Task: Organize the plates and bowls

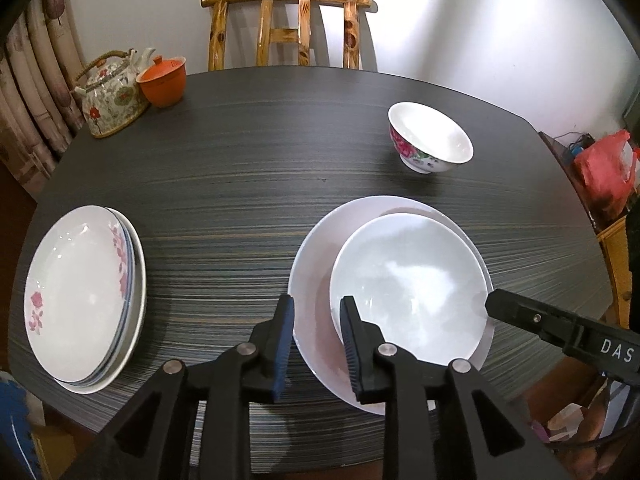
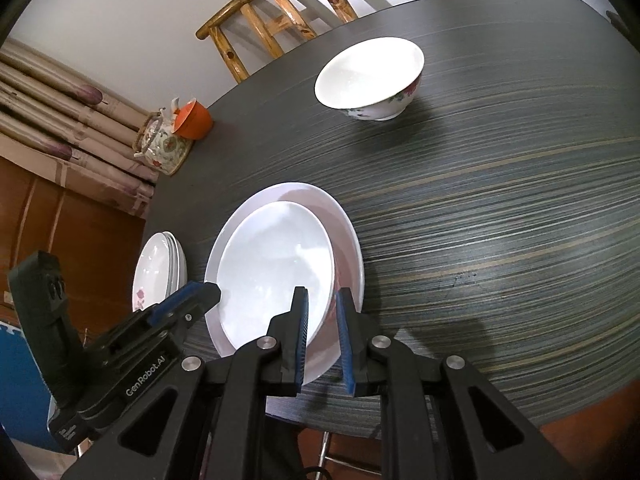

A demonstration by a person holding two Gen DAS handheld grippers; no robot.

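A: Start with the table [image 1: 248, 152]. What sits on it?

B: Near the front edge, a wide plate [image 1: 316, 264] with a small plate [image 1: 408, 280] lying in it, pushed toward the right side. To the left, well apart, a stack [image 1: 84, 292] of flowered plates, about 3 by the rims. Further back on the right, 1 flowered bowl [image 1: 430, 138], upright and alone.

A: And the tongs?

B: The left gripper [image 1: 316, 320] has its jaws apart, straddling the small plate's near-left rim, 1 finger over the wide plate, 1 over the small one. I can't tell if either pad touches. The right gripper [image 2: 322, 316] is also parted, its jaws either side of the small plate's right rim. Neither is clamped on anything.

A: So the step in hand?

B: My guess is lifting the small plate out, perhaps to the stack. To do it well, get a pad under the lip, not just against it; glazed china is slick. Close both sides evenly and lift level, so the wide plate underneath isn't dragged.

A: Anything in the way?

B: Bare table lies between the plates and the stack, so that path looks free. The teapot [image 1: 114, 96] and orange cup [image 1: 162, 80] stand at the far left, and a chair [image 1: 288, 28] behind, all well clear. The wide plate seems to overhang the table's edge slightly in the right view, so a nudge toward us is the main risk.
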